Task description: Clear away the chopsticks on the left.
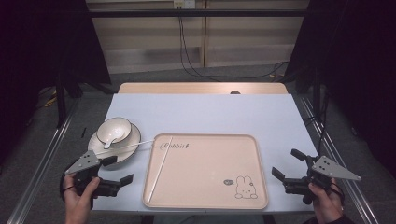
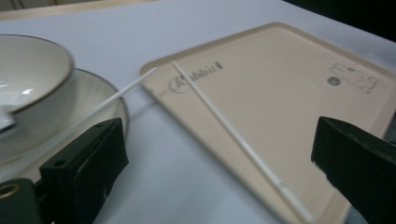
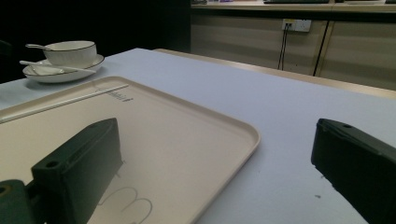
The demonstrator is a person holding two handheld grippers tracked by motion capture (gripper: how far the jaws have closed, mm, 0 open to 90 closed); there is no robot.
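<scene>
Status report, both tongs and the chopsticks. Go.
Left tongs open, empty. Right tongs open, empty. One chopstick in tray, other bridging plate and tray.

High view overhead, both gripper views low (close), sharing tray [image 1: 205, 170]

Tray [image 1: 224, 186] interior open except one white chopstick [image 1: 159, 170] along its left side; bowl [image 1: 115, 129] on plate [image 1: 127, 148] obstructs left; tabletop [image 1: 224, 114] beyond unobstructed.

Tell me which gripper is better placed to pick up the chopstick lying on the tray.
Probably the left gripper: it is open beside the tray's left edge, where the chopstick lies. The right gripper, also open, is beyond the far edge.
</scene>
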